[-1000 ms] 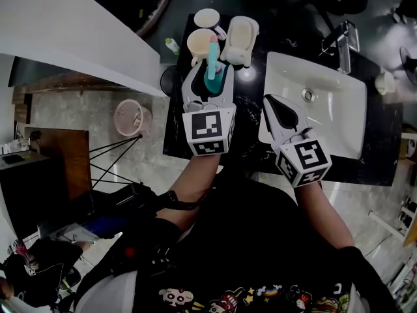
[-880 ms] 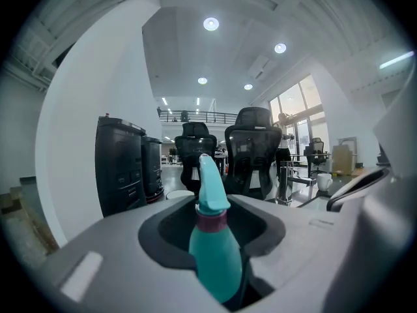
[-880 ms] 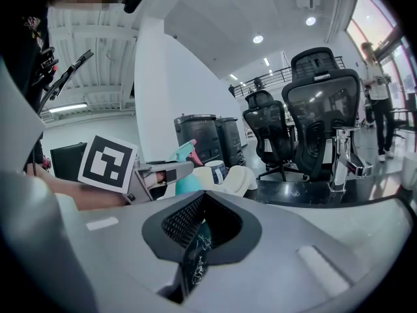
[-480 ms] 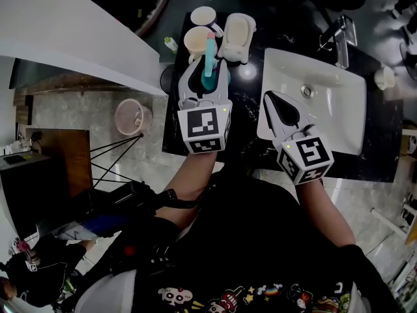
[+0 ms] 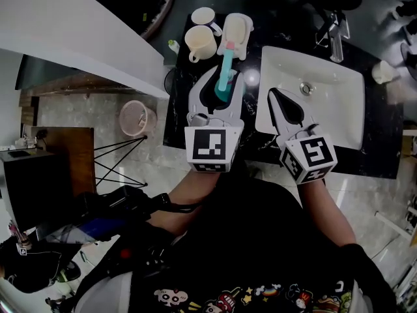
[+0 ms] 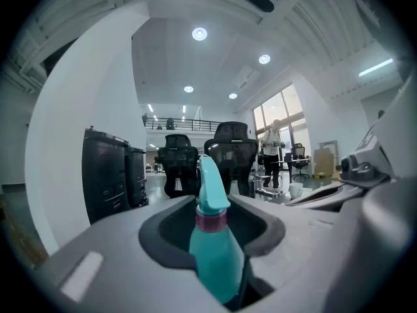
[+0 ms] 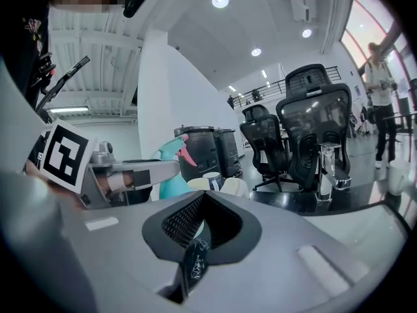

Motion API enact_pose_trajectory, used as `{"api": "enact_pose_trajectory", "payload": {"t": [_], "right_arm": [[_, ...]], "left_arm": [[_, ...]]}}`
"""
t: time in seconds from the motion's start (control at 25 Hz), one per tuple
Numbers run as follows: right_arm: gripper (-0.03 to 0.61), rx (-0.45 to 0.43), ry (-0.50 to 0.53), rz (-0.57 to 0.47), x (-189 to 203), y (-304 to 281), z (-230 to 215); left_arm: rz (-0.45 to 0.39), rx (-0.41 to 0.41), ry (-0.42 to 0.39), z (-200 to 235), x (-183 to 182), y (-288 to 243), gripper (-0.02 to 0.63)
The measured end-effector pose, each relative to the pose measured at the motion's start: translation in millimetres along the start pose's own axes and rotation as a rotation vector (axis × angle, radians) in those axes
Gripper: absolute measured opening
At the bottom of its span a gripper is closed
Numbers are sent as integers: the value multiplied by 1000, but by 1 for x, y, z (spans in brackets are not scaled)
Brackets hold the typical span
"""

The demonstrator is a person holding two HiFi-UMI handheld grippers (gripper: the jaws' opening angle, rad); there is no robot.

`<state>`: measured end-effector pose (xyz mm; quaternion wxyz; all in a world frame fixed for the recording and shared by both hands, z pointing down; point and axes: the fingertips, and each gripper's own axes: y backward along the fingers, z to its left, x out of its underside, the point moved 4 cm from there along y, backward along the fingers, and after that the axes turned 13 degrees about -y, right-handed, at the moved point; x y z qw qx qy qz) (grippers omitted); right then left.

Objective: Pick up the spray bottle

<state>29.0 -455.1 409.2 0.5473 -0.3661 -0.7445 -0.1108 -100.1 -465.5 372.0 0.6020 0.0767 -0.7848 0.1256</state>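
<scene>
The teal spray bottle (image 5: 227, 64) with a pink nozzle is held upright between the jaws of my left gripper (image 5: 223, 87), which is shut on its body, over the black countertop (image 5: 179, 126). In the left gripper view the spray bottle (image 6: 214, 259) fills the jaw gap of the left gripper (image 6: 215, 230), nozzle up. My right gripper (image 5: 281, 104) is shut with nothing in it, over the left rim of the white sink (image 5: 326, 119). From the right gripper (image 7: 199, 240) view, the spray bottle (image 7: 168, 178) shows at the left inside the left gripper (image 7: 130, 175).
Two white cups (image 5: 204, 17) (image 5: 200, 42) and a white soap dish (image 5: 239, 34) stand at the back of the counter, just beyond the bottle. A small green bottle (image 5: 172, 45) sits at the counter's left edge. The faucet (image 5: 335, 38) is behind the sink. A pink basket (image 5: 137, 118) is on the floor.
My left gripper has drawn back from the cups toward me and to the right, carrying the spray bottle. The right gripper has hardly moved.
</scene>
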Motion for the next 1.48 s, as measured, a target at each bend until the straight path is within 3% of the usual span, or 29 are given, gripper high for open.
{"api": "enact_pose_trajectory", "payload": {"t": [0.12,0.32,0.64,1.48], "right_arm": [[26,10,7,-23,-2,16,1],[26,25,5,-52,-1,47,1],[23,49,54,-112,-3,95,4],[23,-13,96,-143,-7,148,34]], "left_arm": [[-22,33,-3,-19,-12,13,149],[10,68,-35,-50,-15,37,149],[16,85,-32,-85,-21,69,149],[6,39,-32,-111,-37,116,149]]}}
